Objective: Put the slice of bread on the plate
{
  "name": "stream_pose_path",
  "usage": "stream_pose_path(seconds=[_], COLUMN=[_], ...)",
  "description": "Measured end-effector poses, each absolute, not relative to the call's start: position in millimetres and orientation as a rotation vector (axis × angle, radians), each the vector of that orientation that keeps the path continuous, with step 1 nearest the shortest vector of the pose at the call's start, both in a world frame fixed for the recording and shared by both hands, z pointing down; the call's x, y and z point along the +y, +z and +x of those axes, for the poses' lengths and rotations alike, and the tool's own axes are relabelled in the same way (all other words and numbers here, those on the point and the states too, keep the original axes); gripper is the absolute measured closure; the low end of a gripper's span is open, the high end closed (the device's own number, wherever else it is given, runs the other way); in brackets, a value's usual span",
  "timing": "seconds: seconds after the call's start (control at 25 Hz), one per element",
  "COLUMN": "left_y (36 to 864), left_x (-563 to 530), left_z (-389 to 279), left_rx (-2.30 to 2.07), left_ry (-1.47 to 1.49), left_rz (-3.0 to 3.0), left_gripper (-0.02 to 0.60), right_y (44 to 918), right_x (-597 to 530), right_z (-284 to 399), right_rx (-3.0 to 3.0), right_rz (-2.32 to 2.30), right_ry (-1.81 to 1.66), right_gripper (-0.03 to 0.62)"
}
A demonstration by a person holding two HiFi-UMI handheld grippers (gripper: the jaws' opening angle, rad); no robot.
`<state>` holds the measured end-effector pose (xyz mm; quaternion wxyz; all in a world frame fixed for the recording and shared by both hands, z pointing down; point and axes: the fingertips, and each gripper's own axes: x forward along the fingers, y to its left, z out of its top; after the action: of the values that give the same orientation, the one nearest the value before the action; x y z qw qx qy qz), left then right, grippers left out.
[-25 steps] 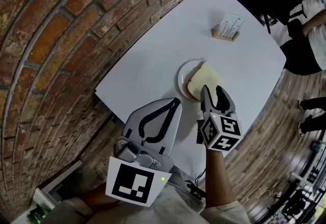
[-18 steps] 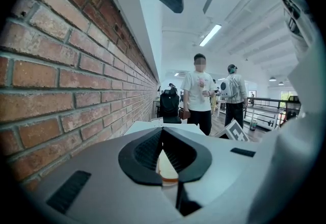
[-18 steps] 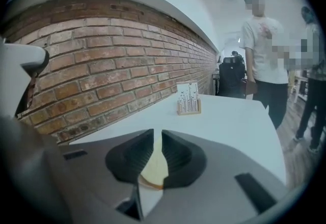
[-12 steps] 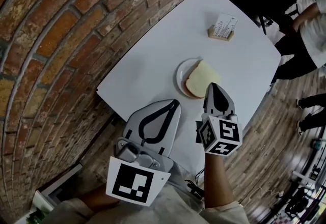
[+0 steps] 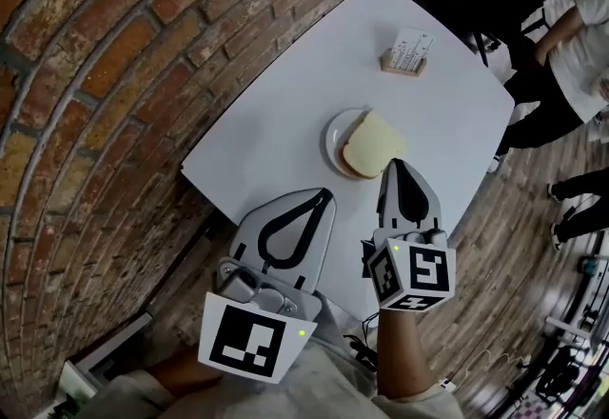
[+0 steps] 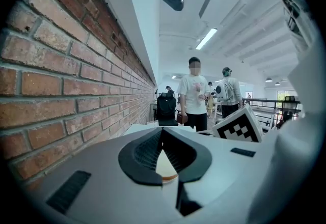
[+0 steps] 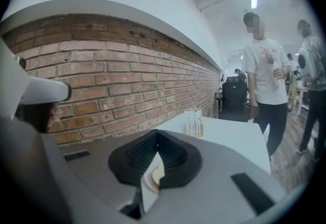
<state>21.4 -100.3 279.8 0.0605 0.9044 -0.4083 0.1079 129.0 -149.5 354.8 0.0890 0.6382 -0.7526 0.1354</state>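
Observation:
A pale slice of bread (image 5: 373, 143) lies on a small white plate (image 5: 330, 147) in the middle of the white table (image 5: 285, 93). My right gripper (image 5: 392, 166) hovers just on the near side of the bread with its jaws shut and nothing between them. In the right gripper view, my right gripper (image 7: 157, 139) frames the bread (image 7: 158, 173) through the gap below its tips. My left gripper (image 5: 329, 191) is held off the table's near edge, shut and empty. In the left gripper view, the plate (image 6: 166, 171) shows beneath my left gripper (image 6: 162, 131).
A wooden holder with white cards (image 5: 406, 53) stands at the table's far corner. A brick wall (image 5: 95, 74) runs along the left. People (image 5: 571, 36) stand past the table's far right, over a wooden floor (image 5: 514, 246).
The right gripper's jaws stood open at the bread a second ago; they are now shut, empty, and drawn back and up. The bread stays on the plate. The left gripper has hardly shifted.

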Motion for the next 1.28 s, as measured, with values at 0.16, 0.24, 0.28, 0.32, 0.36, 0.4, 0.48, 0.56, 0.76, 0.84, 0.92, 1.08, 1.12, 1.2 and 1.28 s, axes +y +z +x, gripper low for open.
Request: stream_pose_path(seconds=[0.16, 0.24, 0.28, 0.32, 0.36, 0.4, 0.48, 0.56, 0.76, 0.84, 0.92, 1.08, 1.12, 1.2, 1.28], left_y=[276, 275, 274, 274, 273, 272, 271, 269, 266, 265, 264, 264, 263, 263, 262], left_x=[-96, -94, -93, -93, -92, -92, -91, -90, -88, -88, -89, -88, -88, -87, -87], left_z=[23, 24, 25, 26, 27, 28, 30, 31, 33, 32, 30, 30, 30, 30, 30], left_rx=[-1.222, -1.217, -1.215, -1.212, -1.208, -1.203, -1.194, -1.189, -1.177, -1.177, -1.178, -1.167, -1.163, -1.156, -1.153], left_ry=[0.325, 0.318, 0.315, 0.312, 0.310, 0.308, 0.305, 0.300, 0.298, 0.300, 0.303, 0.305, 0.306, 0.307, 0.306], left_rz=[2.755, 2.762, 2.764, 2.766, 2.770, 2.776, 2.783, 2.790, 2.807, 2.810, 2.815, 2.817, 2.819, 2.822, 2.827], left_gripper=[0.571, 0.571, 0.571, 0.571, 0.571, 0.571, 0.571, 0.571, 0.571, 0.571, 0.571, 0.571, 0.571, 0.571, 0.571], right_y=[332, 319, 312, 305, 299, 294, 282, 270, 256, 252, 251, 252, 252, 253, 253], right_x=[-134, -127, -124, -120, -117, -113, -107, -101, -83, -77, -72, -64, -63, -61, -61], right_z=[125, 122, 121, 120, 120, 119, 117, 113, 109, 105, 101, 99, 98, 95, 94], right_rx=[-2.271, -2.294, -2.304, -2.313, -2.321, -2.327, -2.346, -2.381, -2.373, -2.379, -2.393, -2.404, -2.407, -2.408, -2.410], right_rz=[1.907, 1.913, 1.916, 1.920, 1.924, 1.927, 1.934, 1.942, 1.919, 1.909, 1.900, 1.884, 1.882, 1.880, 1.891], right_ry=[0.351, 0.325, 0.312, 0.298, 0.286, 0.275, 0.249, 0.221, 0.153, 0.129, 0.124, 0.141, 0.141, 0.135, 0.135], right_gripper=[0.586, 0.586, 0.586, 0.586, 0.586, 0.586, 0.586, 0.586, 0.586, 0.586, 0.586, 0.586, 0.586, 0.588, 0.588])
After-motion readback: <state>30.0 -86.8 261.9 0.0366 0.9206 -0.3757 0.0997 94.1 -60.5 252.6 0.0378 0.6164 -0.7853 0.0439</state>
